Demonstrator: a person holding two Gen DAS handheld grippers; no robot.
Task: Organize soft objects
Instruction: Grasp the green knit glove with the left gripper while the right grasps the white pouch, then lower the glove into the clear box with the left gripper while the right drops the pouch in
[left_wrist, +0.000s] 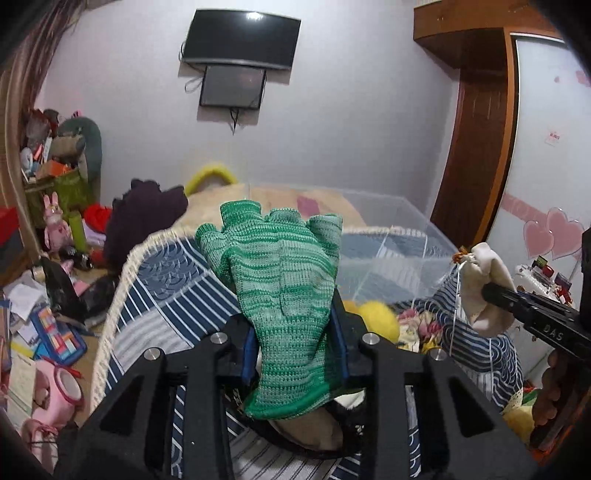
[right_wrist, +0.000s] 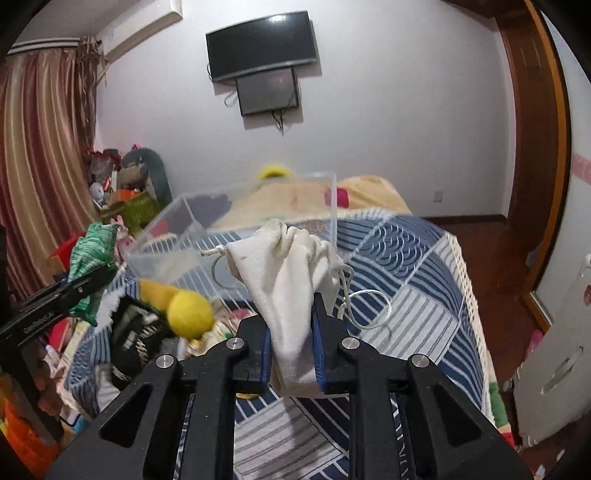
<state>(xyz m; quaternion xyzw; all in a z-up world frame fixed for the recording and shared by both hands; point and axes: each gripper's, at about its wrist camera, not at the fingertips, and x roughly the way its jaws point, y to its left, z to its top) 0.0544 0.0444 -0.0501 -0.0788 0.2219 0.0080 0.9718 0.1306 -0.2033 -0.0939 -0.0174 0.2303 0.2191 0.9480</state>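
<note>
Left tongs (left_wrist: 297, 343) pinching green knitted glove (left_wrist: 280, 295), fingers upward; right tongs (right_wrist: 293, 350) pinching cream drawstring cloth pouch (right_wrist: 291, 280), near clear plastic box (right_wrist: 236, 221) on bed.

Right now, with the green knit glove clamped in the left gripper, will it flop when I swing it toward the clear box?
Probably only a little: the green knit glove stands upright above the left gripper, fingers barely drooping. Its coarse knit likely grips the pads well. It looks light, so expect sway, not slipping.
</note>
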